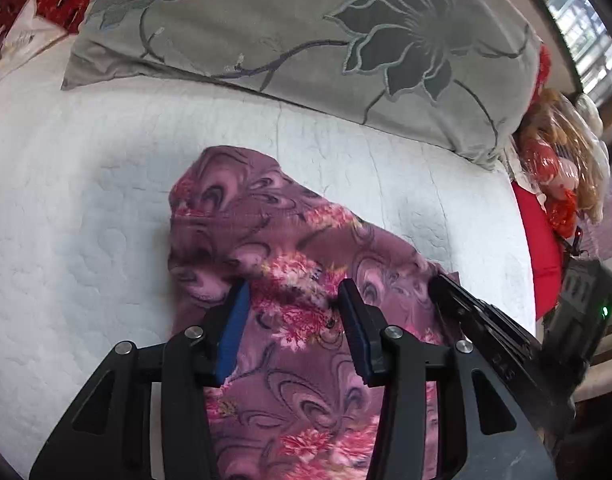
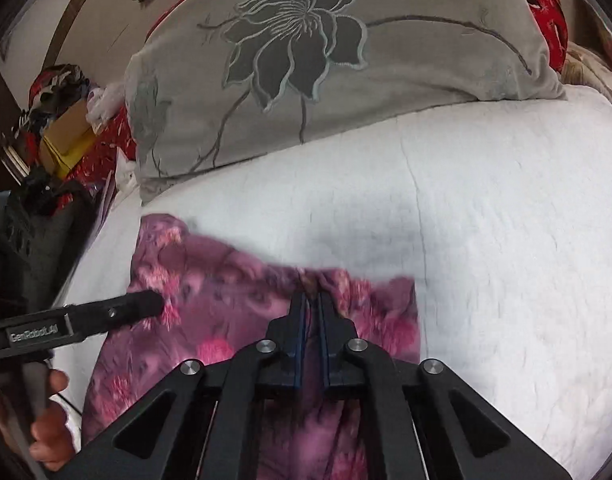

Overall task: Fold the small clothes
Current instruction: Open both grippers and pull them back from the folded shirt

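A purple garment with pink flower print (image 1: pixel 273 232) lies on the white quilted bed (image 1: pixel 65 208). My left gripper (image 1: pixel 293 286) is open, its blue pads on either side of a stretch of the cloth, just above it. It also shows in the right wrist view (image 2: pixel 145 306) at the left, over the garment (image 2: pixel 209 292). My right gripper (image 2: pixel 313 300) is shut on a bunched fold of the garment's far edge. The right gripper shows in the left wrist view (image 1: pixel 450 284) at the cloth's right edge.
A large grey pillow with a dark flower (image 1: pixel 346 40) lies across the back of the bed (image 2: pixel 506 220). Red bedding and a doll (image 1: pixel 554 168) sit at the right edge. Boxes and clutter (image 2: pixel 61 128) stand at the left.
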Demonstrator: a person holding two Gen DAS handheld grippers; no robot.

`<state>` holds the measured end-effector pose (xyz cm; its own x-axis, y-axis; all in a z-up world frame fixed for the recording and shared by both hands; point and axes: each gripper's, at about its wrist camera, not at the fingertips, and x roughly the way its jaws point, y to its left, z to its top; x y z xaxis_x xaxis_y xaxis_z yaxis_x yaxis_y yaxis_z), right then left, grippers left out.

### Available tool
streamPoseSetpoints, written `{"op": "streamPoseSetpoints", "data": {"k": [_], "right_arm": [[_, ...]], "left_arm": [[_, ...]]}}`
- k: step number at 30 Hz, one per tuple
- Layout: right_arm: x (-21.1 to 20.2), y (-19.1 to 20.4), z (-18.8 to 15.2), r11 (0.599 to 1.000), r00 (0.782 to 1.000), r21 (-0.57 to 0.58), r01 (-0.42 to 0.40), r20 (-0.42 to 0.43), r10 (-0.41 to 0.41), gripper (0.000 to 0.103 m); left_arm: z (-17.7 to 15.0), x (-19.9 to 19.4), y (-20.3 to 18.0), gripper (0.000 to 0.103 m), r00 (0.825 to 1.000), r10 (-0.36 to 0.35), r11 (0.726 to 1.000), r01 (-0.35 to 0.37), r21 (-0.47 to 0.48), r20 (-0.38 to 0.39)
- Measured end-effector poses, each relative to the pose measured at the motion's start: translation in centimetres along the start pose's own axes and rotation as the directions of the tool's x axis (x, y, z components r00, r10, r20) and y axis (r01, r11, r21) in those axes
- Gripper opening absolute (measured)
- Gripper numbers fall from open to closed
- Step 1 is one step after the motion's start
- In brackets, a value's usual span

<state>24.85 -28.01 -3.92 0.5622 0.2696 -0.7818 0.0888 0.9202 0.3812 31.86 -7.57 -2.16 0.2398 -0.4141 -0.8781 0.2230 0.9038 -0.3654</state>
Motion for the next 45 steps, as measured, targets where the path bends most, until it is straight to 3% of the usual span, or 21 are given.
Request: {"op": "streamPoseSetpoints", "data": {"k": [1,3,4,6,7,8,10,11,13,16,18,21,22,25,28,33,41,45], "right_arm": [[-0.7,0.3,0.2,1.000,1.000,-0.015,0.011,-0.004,-0.011,0.004],[-2.7,0.9,-0.2,0.999,1.000,-0.049,-0.016,-0.001,0.016,0.015],[-3.9,1.1,-0.9,0.995,0.998,-0.076,-0.064,-0.010,0.063,0.015],[-6.1,1.5,-3.1,0.984,0.992,-0.126,-0.123,-0.019,0.121,0.016],[-6.7,1.4,-4.4,0.981,0.991,-0.141,-0.132,-0.023,0.130,0.023],[-6.4,1.3,-5.8,0.982,0.993,-0.150,-0.118,-0.045,0.112,0.035],[-4.7,1.1,-7.9,0.982,0.995,-0.185,-0.026,-0.103,0.007,0.036],[-5.0,1.6,-8.1,0.979,0.998,-0.206,0.008,-0.064,-0.022,0.037],[-6.1,2.4,-8.0,0.979,0.995,-0.198,0.052,-0.078,-0.068,0.039],[-8.8,3.3,-9.8,0.973,0.998,-0.229,0.021,-0.045,-0.032,0.042],[-7.7,3.0,-11.7,0.959,0.987,-0.264,0.099,-0.095,-0.128,0.050],[-8.7,1.5,-13.2,0.972,0.982,-0.188,0.141,-0.101,-0.162,0.066],[-9.5,1.2,-13.4,0.972,0.977,-0.162,0.168,-0.106,-0.187,0.070],[-11.7,1.5,-14.6,0.956,0.962,-0.173,0.237,-0.097,-0.256,0.072],[-13.6,2.5,-16.6,0.911,0.925,-0.223,0.347,-0.077,-0.371,0.092],[-16.0,3.3,-19.1,0.909,0.927,-0.230,0.349,-0.059,-0.371,0.094],[-19.0,5.5,-20.3,0.870,0.907,-0.256,0.421,0.111,-0.406,0.097],[-19.6,6.0,-20.0,0.866,0.901,-0.252,0.432,0.149,-0.407,0.098]], "left_arm": [[-0.4,-1.2,0.2,0.043,1.000,-0.028,1.000,0.028,-0.010,0.008],[-2.1,-3.8,0.5,0.044,0.997,-0.064,0.998,0.064,0.013,0.040],[-3.3,-4.6,0.7,0.045,0.997,-0.056,0.998,0.054,0.030,0.046],[-6.4,-5.5,1.1,0.060,0.998,-0.022,0.998,0.018,0.066,0.062],[-8.0,-5.0,1.2,0.062,0.998,0.010,0.997,-0.014,0.074,0.062],[-9.1,-3.9,1.2,0.063,0.998,0.046,0.995,-0.049,0.090,0.031],[-10.6,-1.6,1.2,0.064,0.994,0.093,0.990,-0.086,0.108,-0.064],[-11.1,-2.3,1.3,0.063,0.996,0.080,0.994,-0.076,0.084,-0.047],[-12.0,-4.3,1.3,0.063,0.998,0.052,0.995,-0.050,0.088,-0.019],[-14.1,-5.1,1.3,0.065,0.995,0.103,0.986,-0.102,0.130,-0.004],[-15.3,-4.4,1.7,0.073,0.991,0.131,0.983,-0.127,0.132,-0.023],[-16.5,-5.8,2.2,0.072,0.992,0.117,0.989,-0.113,0.094,-0.038],[-17.0,-6.6,2.0,0.072,0.990,0.137,0.984,-0.134,0.116,-0.018],[-19.4,-8.4,1.5,0.073,0.969,0.242,0.950,-0.249,0.190,0.058],[-21.7,-8.9,1.3,0.073,0.947,0.305,0.919,-0.320,0.230,0.099],[-24.3,-9.6,0.7,0.073,0.926,0.337,0.896,-0.371,0.246,0.170],[-25.5,-10.7,-1.1,0.073,0.916,0.336,0.891,-0.385,0.241,0.222],[-25.5,-11.1,-1.5,0.073,0.918,0.327,0.897,-0.377,0.233,0.224]]}}
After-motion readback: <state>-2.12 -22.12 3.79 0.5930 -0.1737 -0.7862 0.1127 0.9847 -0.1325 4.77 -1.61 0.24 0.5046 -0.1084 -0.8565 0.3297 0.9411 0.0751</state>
